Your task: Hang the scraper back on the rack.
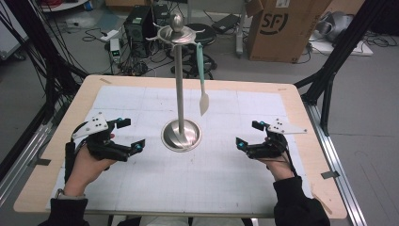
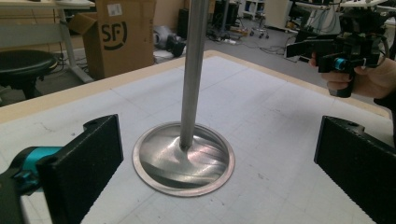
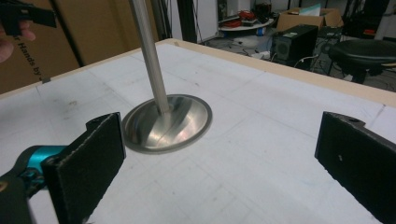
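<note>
So the spatula point(image 1: 203, 77) hangs from a hook at the top of the metal stand point(image 1: 180, 84), blade down, long axis straight up and down, on the stand's right side as the high view shows it; that puts it up and away from both grippers, and the right gripper point(image 1: 248, 134) looks like the nearer one; any grab would have to go upward and inward from there. The right gripper's jaws are spread wide with nothing between them, low over the table point(image 1: 141, 188); the left gripper point(image 1: 131, 135) is spread wide and empty too, sitting on the other side of the stand's base point(image 2: 183, 159). Materials: the spatula has a slim teal handle and a pale, flat, pointed blade, looks like silicone or plastic; the stand is a shiny steel pole on a round dished base with curly hooks and a ball on top; the table has a white gridded mat with a wood edge.
</note>
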Motion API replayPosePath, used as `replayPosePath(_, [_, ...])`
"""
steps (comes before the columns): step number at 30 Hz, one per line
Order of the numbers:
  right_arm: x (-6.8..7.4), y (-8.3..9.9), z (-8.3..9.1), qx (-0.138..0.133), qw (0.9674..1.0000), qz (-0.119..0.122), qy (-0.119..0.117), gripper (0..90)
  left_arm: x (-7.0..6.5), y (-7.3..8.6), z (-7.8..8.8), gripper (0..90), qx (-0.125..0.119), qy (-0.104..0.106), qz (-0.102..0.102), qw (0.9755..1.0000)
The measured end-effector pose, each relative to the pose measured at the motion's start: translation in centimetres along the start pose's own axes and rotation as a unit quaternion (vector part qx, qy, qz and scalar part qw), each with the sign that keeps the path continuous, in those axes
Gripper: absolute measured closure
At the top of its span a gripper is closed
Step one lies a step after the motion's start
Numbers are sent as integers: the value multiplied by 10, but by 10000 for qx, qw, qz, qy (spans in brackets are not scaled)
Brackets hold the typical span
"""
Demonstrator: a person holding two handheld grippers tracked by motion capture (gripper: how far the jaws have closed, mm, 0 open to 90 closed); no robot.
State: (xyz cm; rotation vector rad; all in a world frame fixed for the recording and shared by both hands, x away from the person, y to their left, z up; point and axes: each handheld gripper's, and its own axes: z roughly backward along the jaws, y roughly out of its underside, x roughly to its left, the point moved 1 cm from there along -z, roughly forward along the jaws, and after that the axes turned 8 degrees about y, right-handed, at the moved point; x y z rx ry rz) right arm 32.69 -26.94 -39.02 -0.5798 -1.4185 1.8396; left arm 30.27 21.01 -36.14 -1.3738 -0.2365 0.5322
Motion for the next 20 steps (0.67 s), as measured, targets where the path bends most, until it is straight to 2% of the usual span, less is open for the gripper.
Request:
replayPosePath(3, [-7,5,6,37,10000,19,83,8,1,1,-2,17,27,-16,-7,10000])
replayPosePath(11, [-27,18,26,49,9995,-188,241,8,3,1,-3,17,26,-40,-11,10000])
replayPosePath(20, [-31,25,26,121,9993,-234,274,8,4,2,-3,17,65,-58,-10,10000])
